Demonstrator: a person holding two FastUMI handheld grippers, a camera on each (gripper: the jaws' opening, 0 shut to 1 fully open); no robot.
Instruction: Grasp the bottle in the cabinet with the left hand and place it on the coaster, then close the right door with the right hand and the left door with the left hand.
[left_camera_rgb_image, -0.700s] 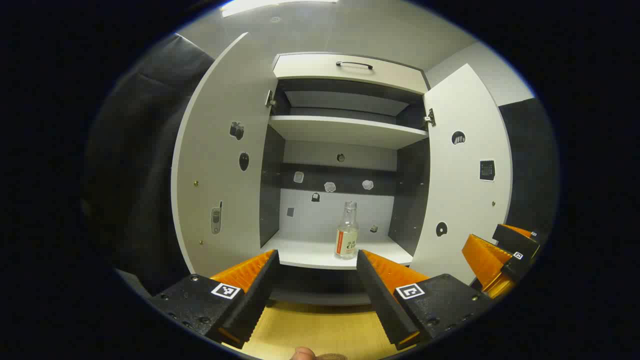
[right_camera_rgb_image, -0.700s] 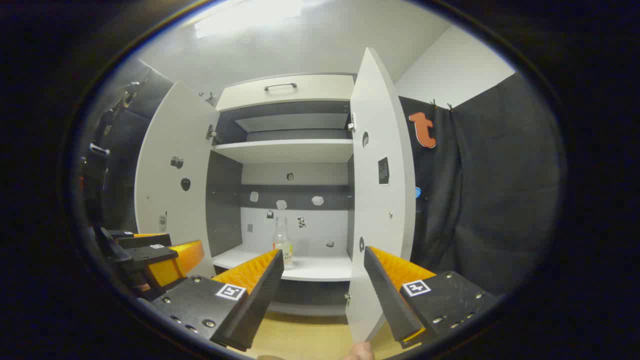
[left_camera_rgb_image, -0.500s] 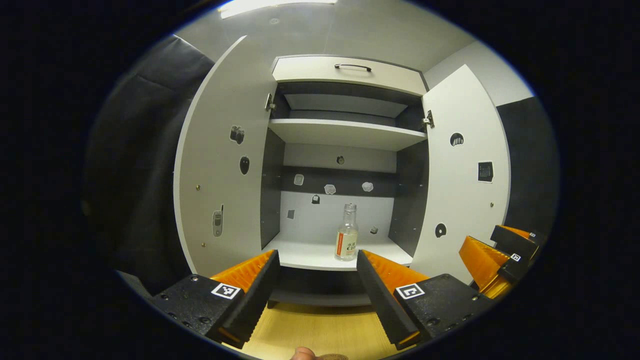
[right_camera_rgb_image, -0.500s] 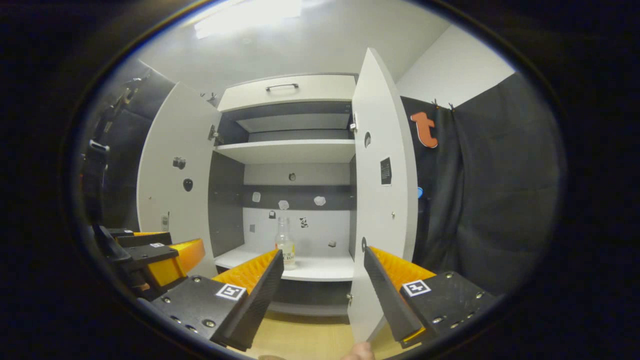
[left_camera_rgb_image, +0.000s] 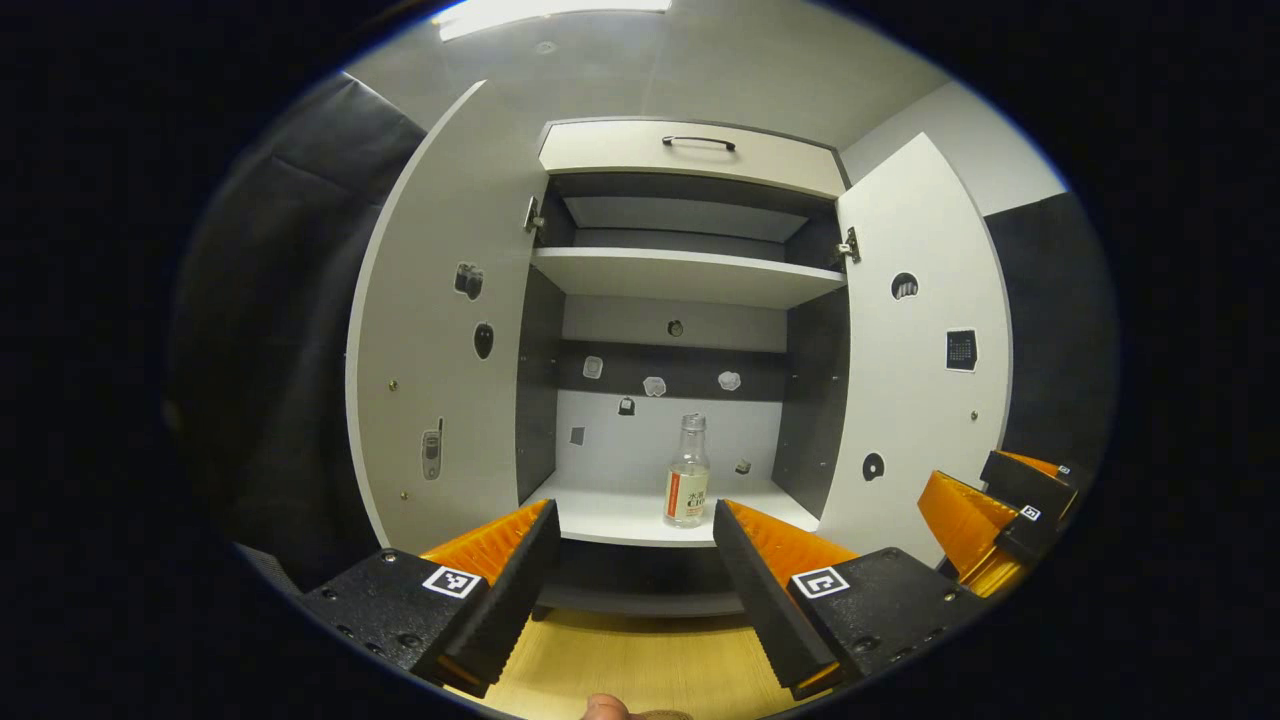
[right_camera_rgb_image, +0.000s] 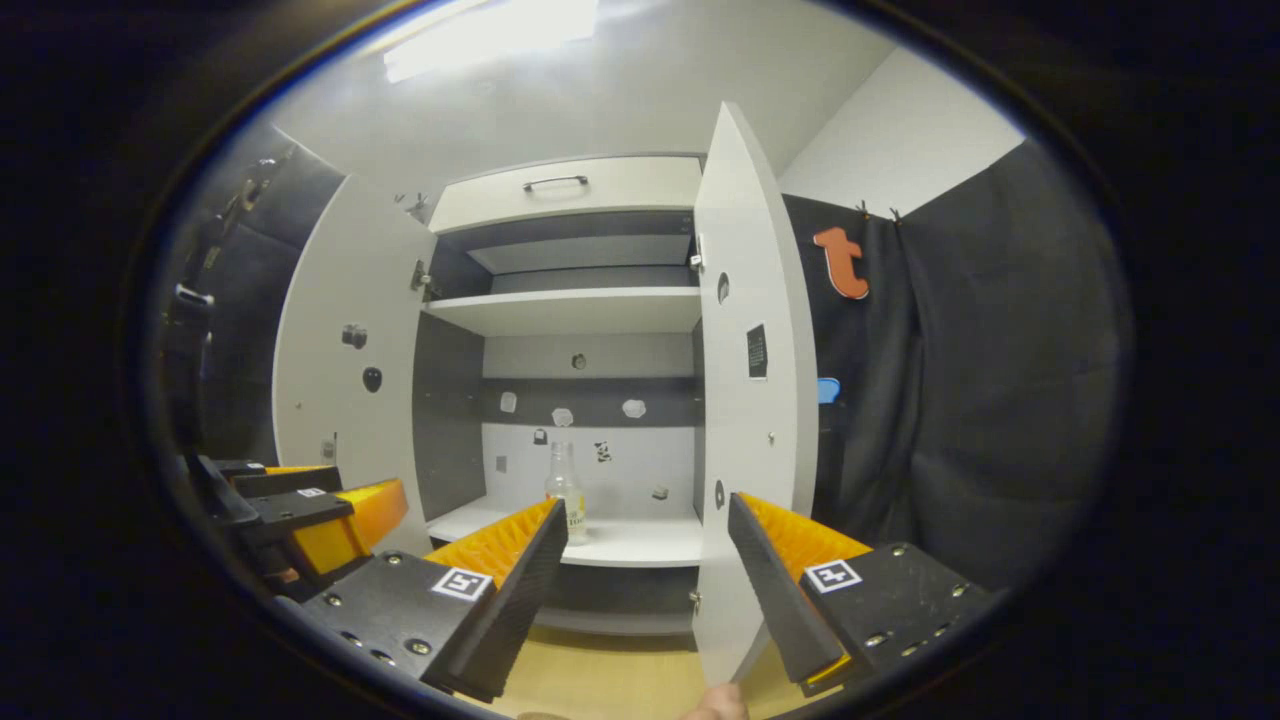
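The cabinet (left_camera_rgb_image: 690, 300) is seen with both doors swung open. The bottle (left_camera_rgb_image: 687, 472) is positioned upright on the lower shelf (left_camera_rgb_image: 620, 515), right of centre and near the front edge. In the left gripper view, the left gripper (left_camera_rgb_image: 632, 560) is held in front of the cabinet, short of the shelf, with its fingers (left_camera_rgb_image: 510, 590) spread wide apart and nothing between them; the bottle is seen just above the gap. The left door (left_camera_rgb_image: 440, 330) and right door (left_camera_rgb_image: 915, 350) are seen to either side. In the right gripper view, the right gripper (right_camera_rgb_image: 645, 565) is likewise held with its fingers apart, and the edge of the right door (right_camera_rgb_image: 745, 400) is seen between them. A wooden worktop (left_camera_rgb_image: 640, 665) lies below the cabinet.
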